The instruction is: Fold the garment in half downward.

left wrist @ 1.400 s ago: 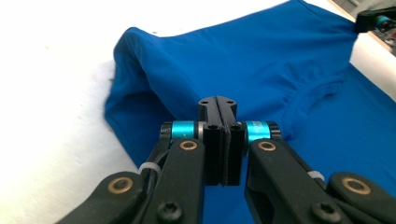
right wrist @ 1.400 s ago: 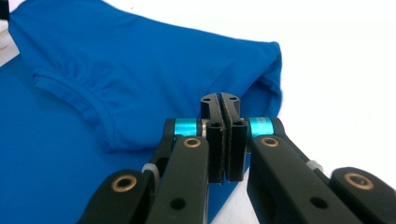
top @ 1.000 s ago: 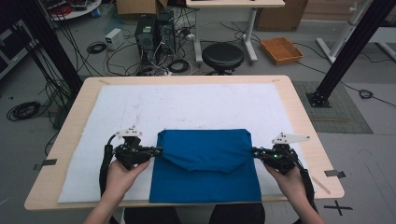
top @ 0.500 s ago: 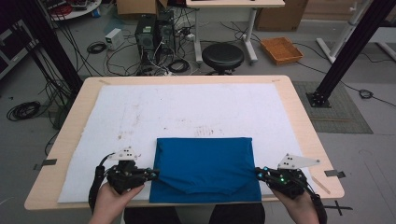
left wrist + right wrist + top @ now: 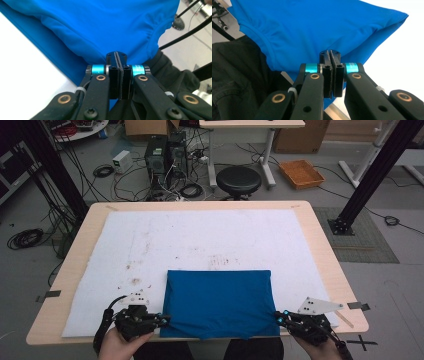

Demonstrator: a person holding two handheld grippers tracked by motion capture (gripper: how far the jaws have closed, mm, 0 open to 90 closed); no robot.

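Blue cloth folded, pulled toward near table edge since previous second. Left gripper, right gripper clamped on near corners. Release next.

The folded cloth is laid on the mat at the table's near edge, apparently overhanging it slightly, between left gripper and right gripper.

Bare white mat lies open beyond the blue cloth.
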